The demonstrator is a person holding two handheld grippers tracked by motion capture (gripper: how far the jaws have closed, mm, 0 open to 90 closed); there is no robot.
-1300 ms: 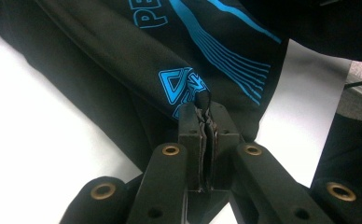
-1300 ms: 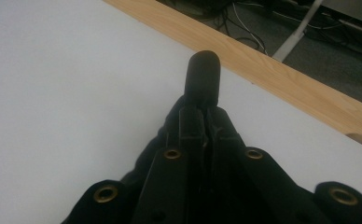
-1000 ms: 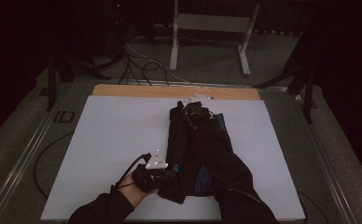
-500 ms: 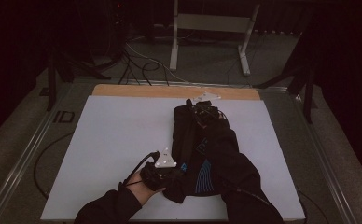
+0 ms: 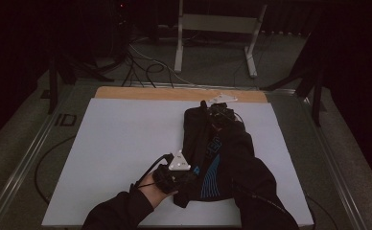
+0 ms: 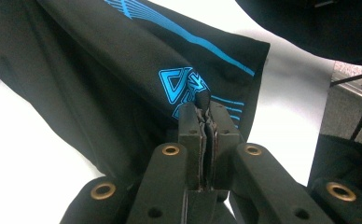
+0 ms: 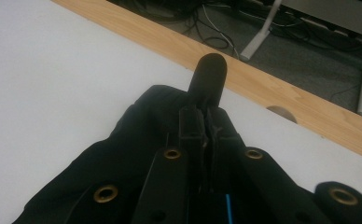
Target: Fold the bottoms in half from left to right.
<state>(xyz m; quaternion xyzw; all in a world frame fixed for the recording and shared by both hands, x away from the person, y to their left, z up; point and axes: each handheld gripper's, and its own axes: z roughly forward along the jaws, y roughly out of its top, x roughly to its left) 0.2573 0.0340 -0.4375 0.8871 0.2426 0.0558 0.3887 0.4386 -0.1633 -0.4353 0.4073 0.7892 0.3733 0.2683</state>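
A black garment [image 5: 222,158] with blue printed graphics lies lengthways on the white table top [image 5: 122,139]. My left gripper [image 5: 188,178] is at the garment's near end, shut on a pinch of the cloth beside the blue logo [image 6: 184,86]; the jaws meet on the fabric [image 6: 206,106]. My right gripper [image 5: 208,109] is at the far end, shut on the garment's edge, where a small fold of black cloth [image 7: 209,74] sticks up past the closed jaws [image 7: 206,114]. A dark sleeve covers the right forearm and blends with the garment.
A wooden strip [image 5: 174,93] runs along the table's far edge. Beyond it on the floor stand a white frame [image 5: 213,28] and loose cables [image 5: 145,67]. A metal rail [image 5: 26,158] borders the table's left side.
Both hands have shifted to the right across the table, carrying the garment's two ends with them. Both grips stay closed on the cloth.
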